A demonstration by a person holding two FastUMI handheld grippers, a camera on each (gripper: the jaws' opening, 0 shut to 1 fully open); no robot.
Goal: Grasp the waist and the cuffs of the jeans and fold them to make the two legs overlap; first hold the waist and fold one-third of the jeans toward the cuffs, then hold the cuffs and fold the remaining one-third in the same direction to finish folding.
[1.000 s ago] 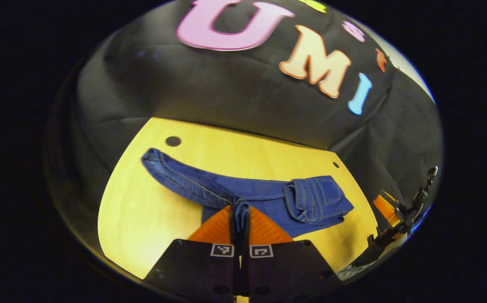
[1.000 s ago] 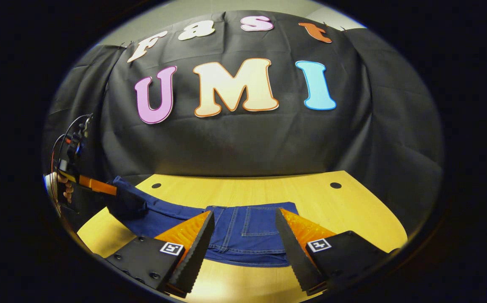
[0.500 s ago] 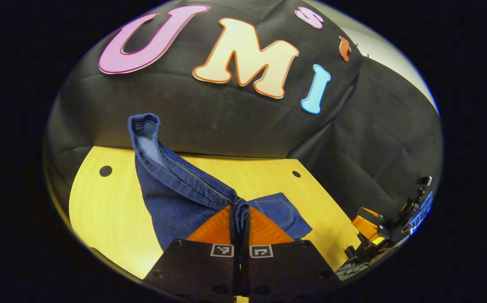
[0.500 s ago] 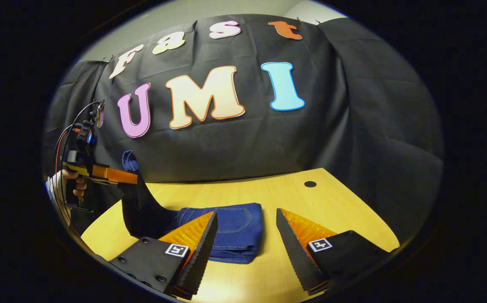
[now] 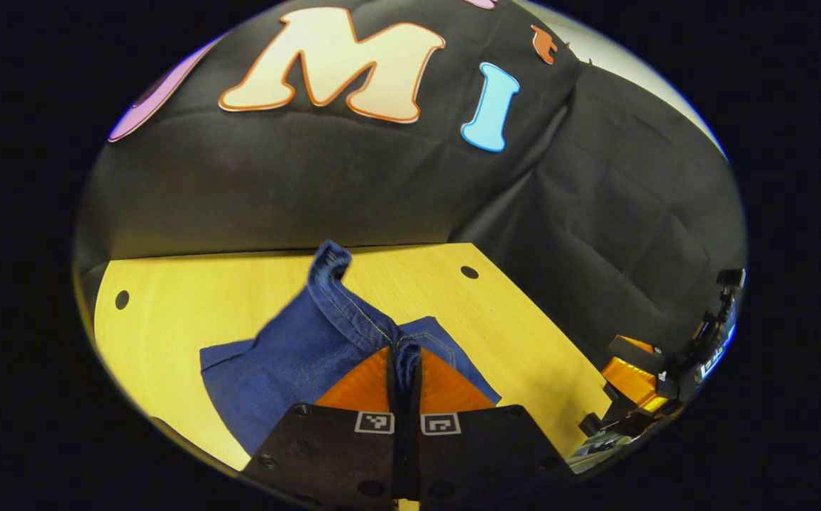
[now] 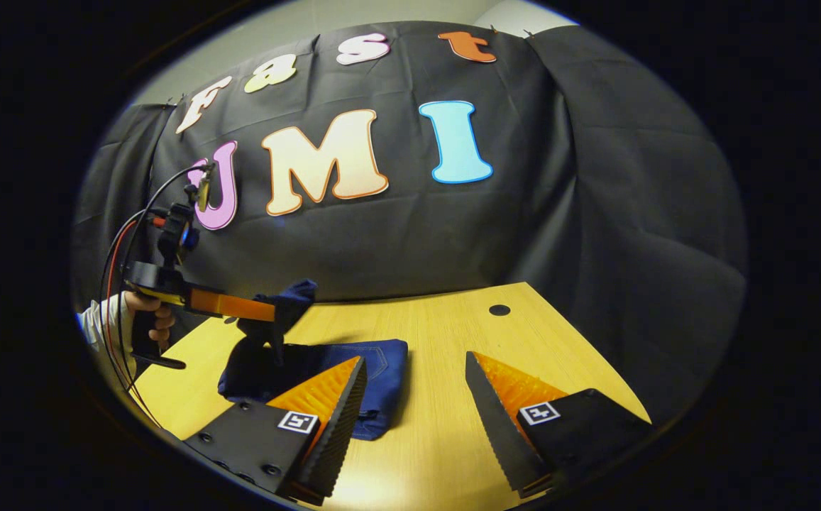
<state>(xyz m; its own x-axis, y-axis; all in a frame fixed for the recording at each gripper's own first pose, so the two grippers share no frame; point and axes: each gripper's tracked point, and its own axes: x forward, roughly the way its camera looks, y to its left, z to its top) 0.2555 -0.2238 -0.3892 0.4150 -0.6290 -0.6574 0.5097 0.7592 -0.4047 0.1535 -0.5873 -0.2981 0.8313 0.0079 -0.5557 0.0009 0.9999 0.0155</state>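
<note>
Denim, dark blue, is pinched between the closed fingers of the left gripper, which holds the cuff end of the blue jeans raised over the folded part. In the right gripper view, the right gripper has its fingers wide apart, with nothing between them, above the yellow wooden table. Farther off, the folded jeans lie on the table, and a hand holds the other gripper, probably just above them.
</note>
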